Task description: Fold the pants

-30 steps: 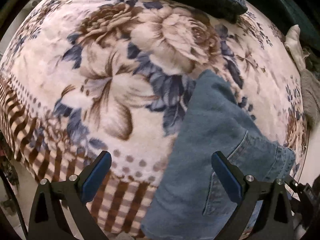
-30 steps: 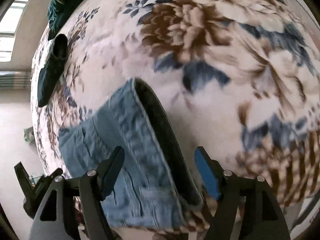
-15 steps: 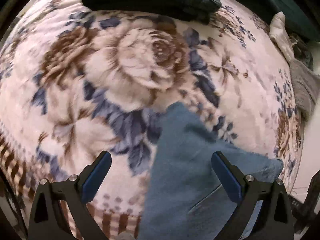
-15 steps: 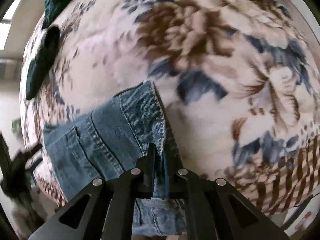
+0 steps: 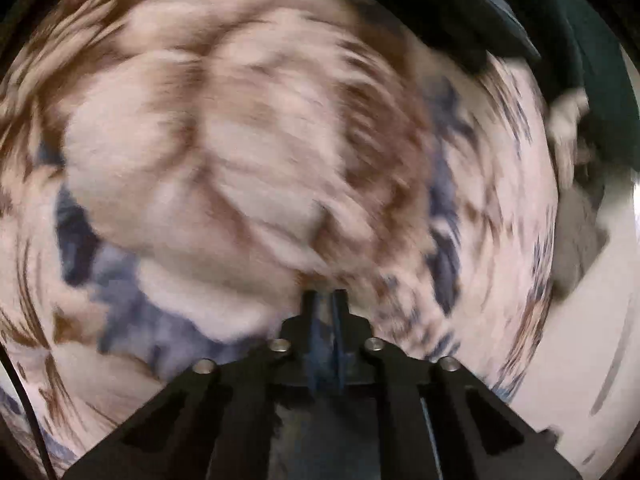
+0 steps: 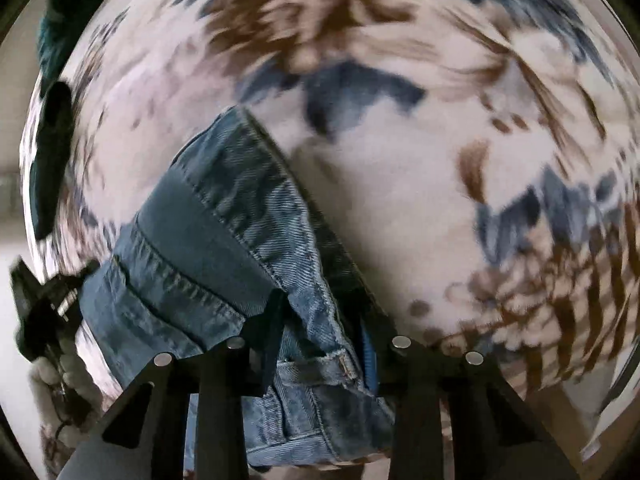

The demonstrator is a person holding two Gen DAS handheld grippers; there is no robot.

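The light blue denim pants [image 6: 224,240] lie on a floral blanket [image 6: 400,200], seen in the right wrist view with the waistband running toward the camera. My right gripper [image 6: 320,344] has its jaws a little apart, with the waistband edge lying between them. In the blurred left wrist view my left gripper [image 5: 325,312] is shut, with blue denim [image 5: 320,432] showing between and under its fingers. The other gripper shows at the left edge of the right wrist view [image 6: 44,312].
A dark folded garment [image 5: 480,12] lies at the far top right of the blanket [image 5: 240,160]. Dark green clothing [image 6: 52,140] lies at the blanket's left edge in the right wrist view. Pale clothes [image 5: 568,136] sit at the right edge.
My left gripper has shut on the pants and moves fast, so its view is blurred. My right gripper, shut on the waistband half a second ago, has opened a little.
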